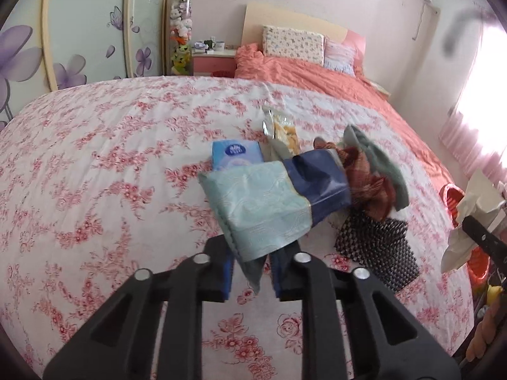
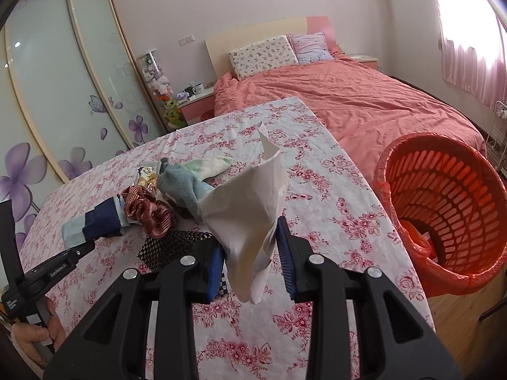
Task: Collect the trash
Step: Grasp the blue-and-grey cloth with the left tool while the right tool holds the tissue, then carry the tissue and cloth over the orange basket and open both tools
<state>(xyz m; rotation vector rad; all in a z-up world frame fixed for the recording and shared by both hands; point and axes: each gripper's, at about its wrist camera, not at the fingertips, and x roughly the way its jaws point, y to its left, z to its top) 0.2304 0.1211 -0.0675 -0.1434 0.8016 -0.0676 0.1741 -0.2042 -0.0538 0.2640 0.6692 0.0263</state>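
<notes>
Your left tongs pinch the tissue pack's corner, the right tongs crumpled paper; that thin corner hold probably slips mid-swing toward the basket rightward.

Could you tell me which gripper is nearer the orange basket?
Right. The right gripper, holding paper, is beside the orange basket; the left gripper is farther across the table.
</notes>
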